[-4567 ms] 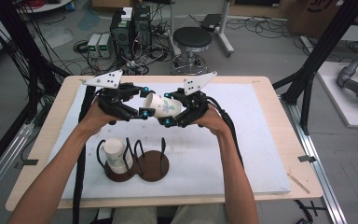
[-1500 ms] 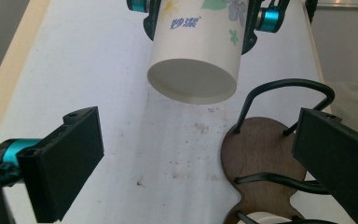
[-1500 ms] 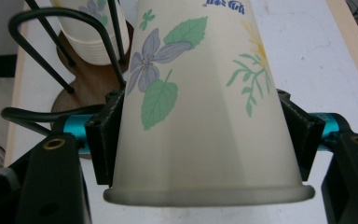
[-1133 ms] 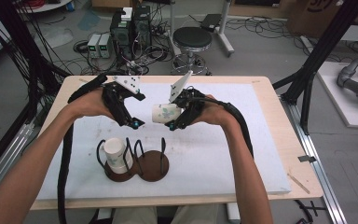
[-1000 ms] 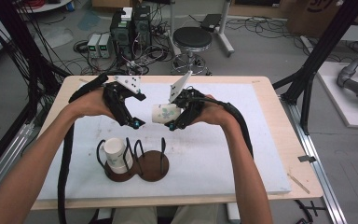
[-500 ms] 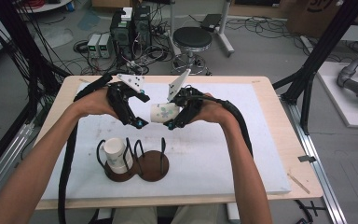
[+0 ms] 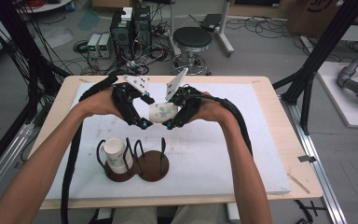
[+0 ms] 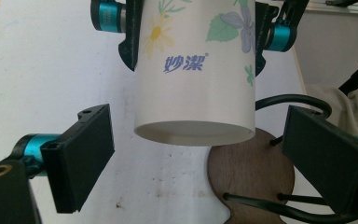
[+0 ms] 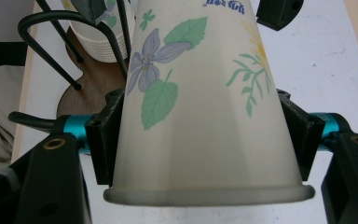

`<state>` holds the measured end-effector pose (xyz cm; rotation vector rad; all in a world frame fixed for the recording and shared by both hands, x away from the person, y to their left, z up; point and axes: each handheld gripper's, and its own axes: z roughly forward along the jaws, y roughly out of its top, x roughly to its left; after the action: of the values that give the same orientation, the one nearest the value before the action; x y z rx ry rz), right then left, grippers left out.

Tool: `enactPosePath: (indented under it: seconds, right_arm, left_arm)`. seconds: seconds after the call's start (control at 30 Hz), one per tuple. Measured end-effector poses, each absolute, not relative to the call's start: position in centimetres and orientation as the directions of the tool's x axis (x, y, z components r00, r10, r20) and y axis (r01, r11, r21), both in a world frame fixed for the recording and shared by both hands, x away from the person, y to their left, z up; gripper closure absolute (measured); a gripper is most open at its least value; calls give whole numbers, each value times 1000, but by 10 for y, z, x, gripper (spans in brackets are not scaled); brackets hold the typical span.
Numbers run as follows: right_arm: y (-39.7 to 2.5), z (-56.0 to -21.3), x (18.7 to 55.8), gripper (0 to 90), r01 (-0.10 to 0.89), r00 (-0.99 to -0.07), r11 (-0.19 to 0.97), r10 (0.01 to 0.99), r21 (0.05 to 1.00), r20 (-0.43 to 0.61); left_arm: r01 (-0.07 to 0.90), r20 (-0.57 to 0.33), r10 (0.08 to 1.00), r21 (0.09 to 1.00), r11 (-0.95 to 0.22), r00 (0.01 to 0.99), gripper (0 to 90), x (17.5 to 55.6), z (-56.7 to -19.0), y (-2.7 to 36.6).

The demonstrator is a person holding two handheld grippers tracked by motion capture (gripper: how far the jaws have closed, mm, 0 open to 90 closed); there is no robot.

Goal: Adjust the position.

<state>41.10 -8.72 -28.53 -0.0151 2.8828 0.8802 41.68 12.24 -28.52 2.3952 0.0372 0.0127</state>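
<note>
Paper cup (image 7: 161,112) | clamped in right tool (image 7: 173,122) | left tool (image 7: 142,122) spread wide

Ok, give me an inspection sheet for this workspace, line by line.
Surface: white mat on a wooden table, lightly speckled.
Job's things: flowered paper cup held in the air; cup stack in the wire rack.
Clutter: nothing seen.
Grippers: right gripper clamps the cup near its rim; left gripper open around the cup's base, not touching.
Cables: black cables trail along both forearms.
Surroundings: stool, computers, floor wiring.
</note>
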Motion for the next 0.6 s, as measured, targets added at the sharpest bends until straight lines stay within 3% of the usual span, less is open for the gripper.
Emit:
enactPosePath:
  seconds: [0.33, 0.6]
  right_arm:
    - [-84, -286, 410, 297, -51, -992, 838, 20, 544, -124]
    - [-85, -285, 409, 297, -55, -992, 833, 18, 550, -127]
  left_arm:
    - [8, 10, 20, 667, -745, 1000, 144, 417, -284, 115]
    - [-2, 4, 1, 662, -749, 1000, 251, 416, -284, 112]
